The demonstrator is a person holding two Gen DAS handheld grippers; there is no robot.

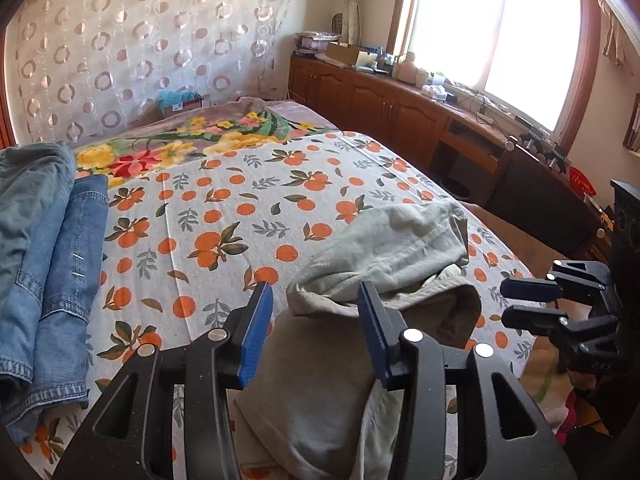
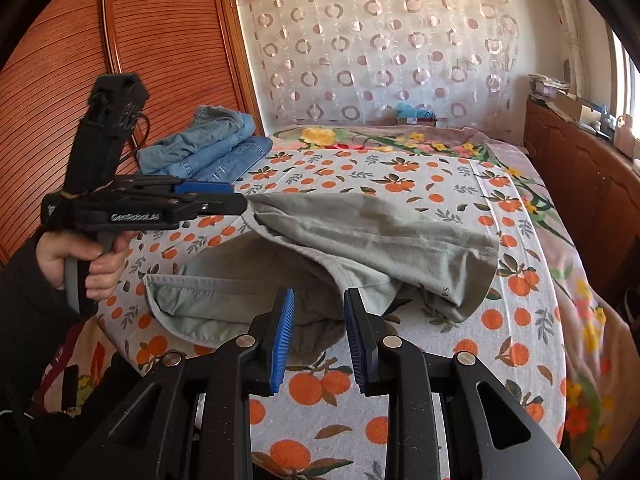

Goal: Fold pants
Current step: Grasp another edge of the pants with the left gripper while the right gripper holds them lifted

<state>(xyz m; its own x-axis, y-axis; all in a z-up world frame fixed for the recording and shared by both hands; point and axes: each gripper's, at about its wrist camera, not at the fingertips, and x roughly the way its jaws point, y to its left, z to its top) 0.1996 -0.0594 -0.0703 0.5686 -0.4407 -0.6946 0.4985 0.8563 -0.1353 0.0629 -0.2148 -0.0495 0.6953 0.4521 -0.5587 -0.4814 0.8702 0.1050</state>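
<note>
The grey-green pants (image 1: pixel 384 248) lay bunched on the bed (image 1: pixel 224 208), directly ahead of the left gripper (image 1: pixel 316 312), whose jaws stood apart with cloth seemingly slack between them. The right gripper (image 2: pixel 318 320) hovered part-open, empty, just short of the waistband. Each should pinch one edge and pull it flat. No containers mattered.

One grey-green pants (image 2: pixel 360 232), two folded jeans (image 2: pixel 208 152), two grippers (image 2: pixel 318 332)
</note>
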